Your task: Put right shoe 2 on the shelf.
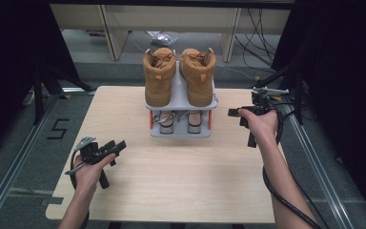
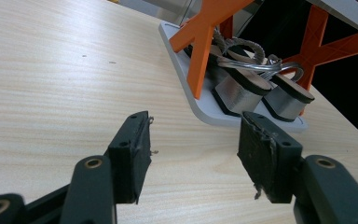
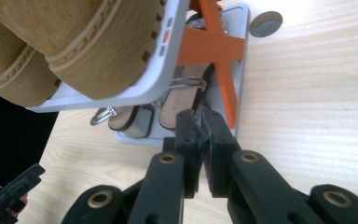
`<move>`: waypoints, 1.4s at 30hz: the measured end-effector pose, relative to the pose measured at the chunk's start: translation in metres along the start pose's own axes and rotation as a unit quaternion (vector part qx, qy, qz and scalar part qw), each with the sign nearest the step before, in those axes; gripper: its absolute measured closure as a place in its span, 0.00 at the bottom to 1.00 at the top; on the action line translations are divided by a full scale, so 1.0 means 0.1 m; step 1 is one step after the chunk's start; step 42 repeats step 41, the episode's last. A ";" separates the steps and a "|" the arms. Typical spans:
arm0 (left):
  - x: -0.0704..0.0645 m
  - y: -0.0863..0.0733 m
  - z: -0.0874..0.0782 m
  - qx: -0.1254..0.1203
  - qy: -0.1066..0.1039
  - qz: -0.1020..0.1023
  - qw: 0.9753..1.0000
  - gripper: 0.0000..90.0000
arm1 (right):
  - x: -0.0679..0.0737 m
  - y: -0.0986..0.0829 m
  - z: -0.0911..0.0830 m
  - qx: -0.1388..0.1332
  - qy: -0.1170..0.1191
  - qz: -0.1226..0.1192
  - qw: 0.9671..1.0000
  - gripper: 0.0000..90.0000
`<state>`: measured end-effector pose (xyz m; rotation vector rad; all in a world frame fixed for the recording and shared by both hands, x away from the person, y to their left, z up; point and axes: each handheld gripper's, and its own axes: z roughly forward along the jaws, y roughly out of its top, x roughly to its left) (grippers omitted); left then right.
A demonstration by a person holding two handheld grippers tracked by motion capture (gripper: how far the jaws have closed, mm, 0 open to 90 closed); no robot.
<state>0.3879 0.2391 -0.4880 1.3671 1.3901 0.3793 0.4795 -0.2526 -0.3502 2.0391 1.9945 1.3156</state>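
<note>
A small two-tier shoe rack [image 1: 214, 102] with grey shelves and orange cross braces stands at the back middle of the wooden table [image 1: 171, 171]. Two tan suede boots [image 1: 159, 76] sit on its top shelf. Silver block-heel sandals [image 1: 194, 121] lie on the bottom shelf, heels toward me [image 2: 235, 93]. My left gripper [image 1: 116, 148] hovers low over the front left of the table, jaws open and empty [image 2: 193, 149]. My right gripper [image 1: 235, 113] is held just right of the rack, jaws shut on nothing [image 3: 200, 140], pointing at the rack's side [image 3: 214, 46].
A small round grey disc [image 3: 265, 23] lies on the table beside the rack's far corner. Desk legs and cables stand on the floor behind the table. Black frames flank both sides.
</note>
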 end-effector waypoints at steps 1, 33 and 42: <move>0.00 0.00 0.00 0.000 0.000 0.000 1.000 0.48 | -0.01 -0.02 0.00 -0.001 0.000 0.003 1.000 0.96; -0.01 0.01 -0.02 -0.004 0.002 0.001 1.000 0.48 | -0.32 -0.56 -0.15 0.007 0.004 0.015 1.000 0.93; -0.01 0.03 -0.02 -0.011 -0.002 -0.005 1.000 0.48 | -0.45 -0.66 -0.17 0.008 -0.018 -0.002 1.000 0.91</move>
